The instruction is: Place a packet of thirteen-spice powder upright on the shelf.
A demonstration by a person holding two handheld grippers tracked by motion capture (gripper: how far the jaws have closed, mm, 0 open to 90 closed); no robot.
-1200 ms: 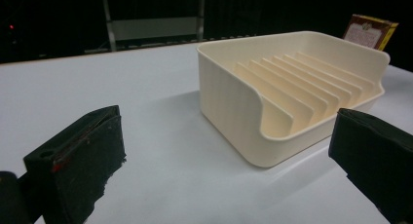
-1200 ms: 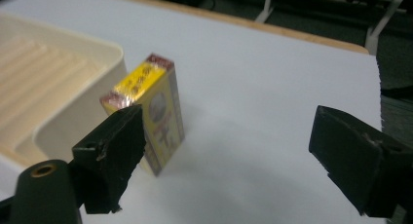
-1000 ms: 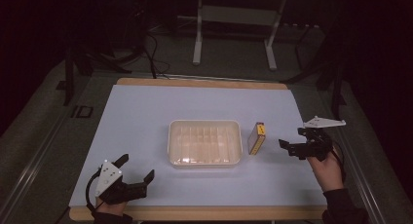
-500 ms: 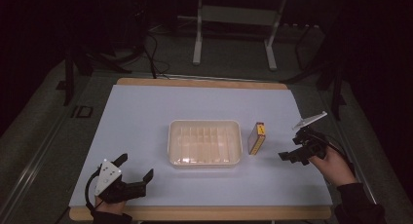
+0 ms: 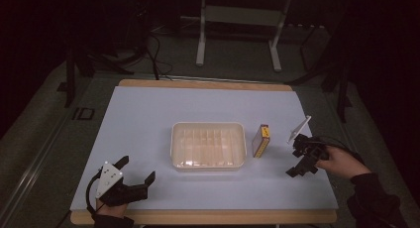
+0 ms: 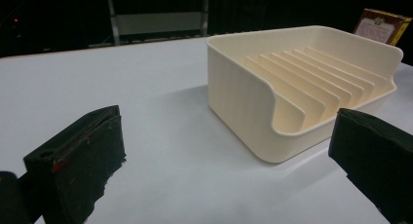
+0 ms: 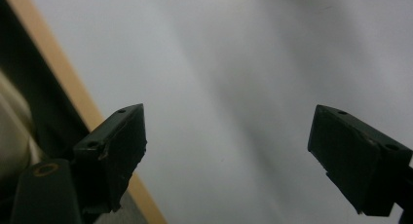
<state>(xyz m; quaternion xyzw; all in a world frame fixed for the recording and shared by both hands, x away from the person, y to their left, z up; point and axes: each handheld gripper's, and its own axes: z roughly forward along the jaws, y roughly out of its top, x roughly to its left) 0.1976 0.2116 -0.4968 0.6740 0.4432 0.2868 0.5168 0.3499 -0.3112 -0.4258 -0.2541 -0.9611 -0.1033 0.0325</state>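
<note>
Black jaws of the left hand-held gripper (image 5: pixel 138 174) stand wide apart and empty at about 7 o'clock on the bench (image 5: pixel 148 114), matching its place and spread of a second ago; the left hand (image 5: pixel 110 208) enters from the bottom edge. In the left gripper view the same jaws frame bare white surface, with the cream ribbed tray (image 6: pixel 311 83) ahead toward 1 o'clock. In the high view the tray (image 5: pixel 208 145) sits at the bench's centre, unmoved across the three frames. Just beside its right wall, not touching, a small yellow box (image 5: pixel 261 141) stands on edge, also unmoved; its top shows behind the tray in the left gripper view (image 6: pixel 382 24). At about 4 o'clock the right hand-held gripper (image 5: pixel 296 158), held by the right hand (image 5: pixel 341 163), has drawn back from the box toward the near right edge and has tipped, its grey plate now slanting upward. Its jaws are spread wide with nothing between them; the right gripper view shows blurred white surface and the bench's wooden rim (image 7: pixel 63 73).
</note>
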